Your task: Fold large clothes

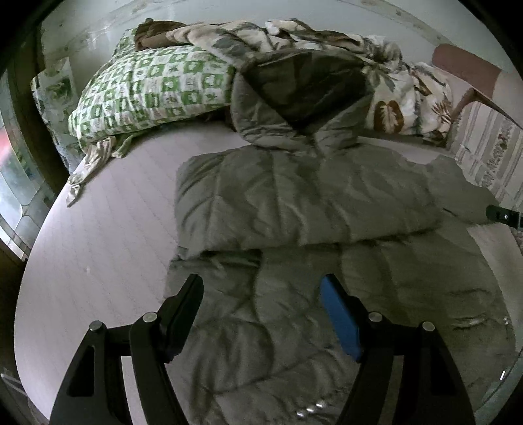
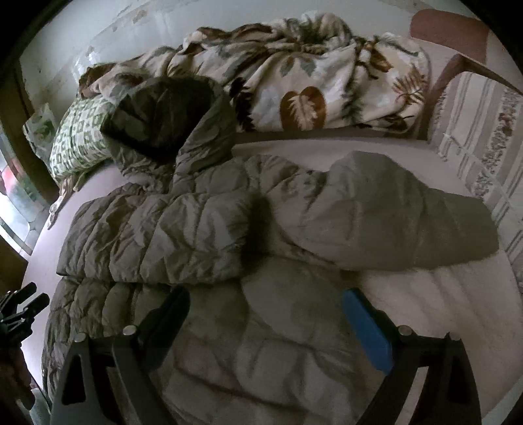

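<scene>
Both my tongs hang wide over the bed (image 1: 98,248) with nothing between the jaws. My left tongs (image 1: 261,287) hover above the jacket (image 1: 294,202), near its left side: black finger to the left, blue pad (image 1: 340,323) to the right, quilted cloth showing in the gap below them, untouched. My right tongs (image 2: 266,302) stand just as wide, above the lower body of the same jacket (image 2: 163,235), and they grip nothing either.

Now the jacket: grey-green, puffy, lying across the middle of the bed. One sleeve is folded over the chest from the left side, its lower edge running straight across just ahead of my fingers. Another sleeve (image 2: 408,222) lies across from the right, reaching towards the bed's right edge. Its hood (image 2: 163,121) is thrown up towards the head of the bed, dark lining showing, resting against the pillow (image 1: 147,85), the green-checked one at the far left corner.

Along the far edge, a leaf-print blanket (image 2: 310,85) sits bunched in a heap, touching the hood. At the far right corner stands a chair (image 2: 447,29). From the left camera I catch the tip of my right tongs (image 1: 503,215) at the right edge; from the right camera, my left tongs (image 2: 23,304) show at the left edge.
</scene>
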`<state>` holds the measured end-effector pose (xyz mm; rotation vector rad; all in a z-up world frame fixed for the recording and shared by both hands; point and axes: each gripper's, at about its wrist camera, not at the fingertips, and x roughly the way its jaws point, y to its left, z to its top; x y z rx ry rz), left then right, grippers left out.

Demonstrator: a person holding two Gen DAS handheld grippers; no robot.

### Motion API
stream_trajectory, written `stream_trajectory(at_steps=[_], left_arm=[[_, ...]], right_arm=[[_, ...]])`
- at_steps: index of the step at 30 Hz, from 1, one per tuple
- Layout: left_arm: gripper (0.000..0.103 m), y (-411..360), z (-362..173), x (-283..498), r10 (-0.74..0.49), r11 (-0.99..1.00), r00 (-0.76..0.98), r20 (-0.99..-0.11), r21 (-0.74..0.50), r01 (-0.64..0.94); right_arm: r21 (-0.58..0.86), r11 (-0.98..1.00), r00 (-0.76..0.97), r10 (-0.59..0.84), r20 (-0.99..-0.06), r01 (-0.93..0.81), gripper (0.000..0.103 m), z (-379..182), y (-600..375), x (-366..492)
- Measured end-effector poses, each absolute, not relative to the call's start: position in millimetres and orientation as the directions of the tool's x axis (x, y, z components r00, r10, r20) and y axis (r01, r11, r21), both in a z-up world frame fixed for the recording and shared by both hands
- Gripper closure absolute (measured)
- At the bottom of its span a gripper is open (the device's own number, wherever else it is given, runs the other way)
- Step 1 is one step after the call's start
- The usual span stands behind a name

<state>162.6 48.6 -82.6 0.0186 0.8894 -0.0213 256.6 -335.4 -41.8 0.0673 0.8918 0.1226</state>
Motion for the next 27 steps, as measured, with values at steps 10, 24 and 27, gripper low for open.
stream_trajectory(at_steps=[10, 24, 27], left_arm=[[0.028, 4.3, -74.0, 157.5, -0.056, 0.997, 0.63, -0.775, -0.014, 0.071], [0.028, -22.5, -89.9, 187.0, -0.025, 0.998, 0.609, -0.793, 0.02, 0.067], [0.028, -22.1, -95.8, 196.8, -0.008, 0.998, 0.606, -0.795, 0.03, 0.053]], right_arm=[[0.016, 0.999, 0.638, -0.014, -0.77, 0.041, 0.006, -46.3, -405.5, 236.6], [-0.153, 0.966, 0.615, -0.251, -0.747, 0.209, 0.006, -73.1, -507.0, 257.3], [-0.149, 0.959, 0.599, -0.268, -0.754, 0.241, 0.006, -81.2, -525.7, 268.4]])
